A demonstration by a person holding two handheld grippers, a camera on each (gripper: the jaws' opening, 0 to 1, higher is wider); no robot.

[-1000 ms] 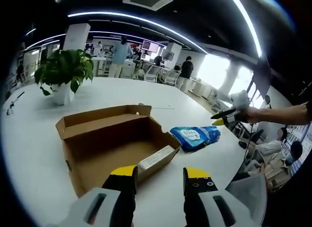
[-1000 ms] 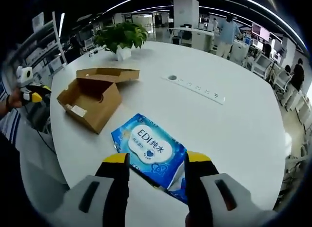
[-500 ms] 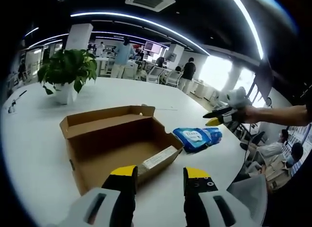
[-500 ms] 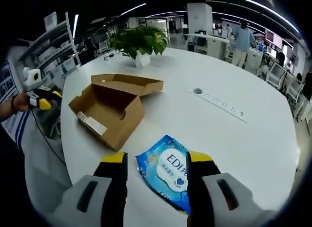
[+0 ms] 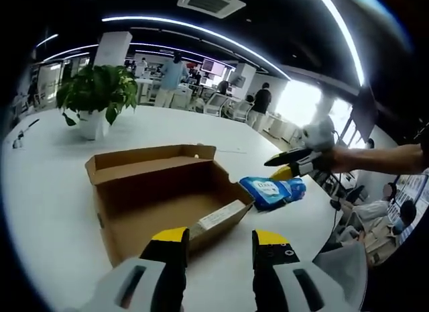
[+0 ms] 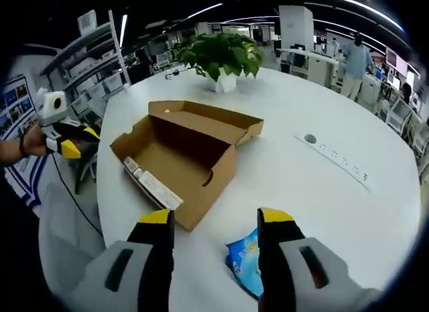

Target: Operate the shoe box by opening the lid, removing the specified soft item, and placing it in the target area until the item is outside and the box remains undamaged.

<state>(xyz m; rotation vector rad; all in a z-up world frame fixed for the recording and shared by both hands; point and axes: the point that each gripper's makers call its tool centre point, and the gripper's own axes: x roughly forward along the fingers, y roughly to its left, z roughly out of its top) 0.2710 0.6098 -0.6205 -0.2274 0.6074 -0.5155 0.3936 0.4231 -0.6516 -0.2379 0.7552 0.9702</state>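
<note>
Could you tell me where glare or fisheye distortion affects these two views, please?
Left gripper view: the windows behind the people blow out to white, and the ceiling light strips bend into arcs. Right gripper view: the table edge curves strongly, yet the box and plant stay sharp and evenly lit, with only soft shadows inside the box.

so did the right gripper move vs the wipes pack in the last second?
Yes. In the left gripper view the right gripper has drawn in above the wipes pack, toward the shoe box; earlier it hung out past the pack.
</note>
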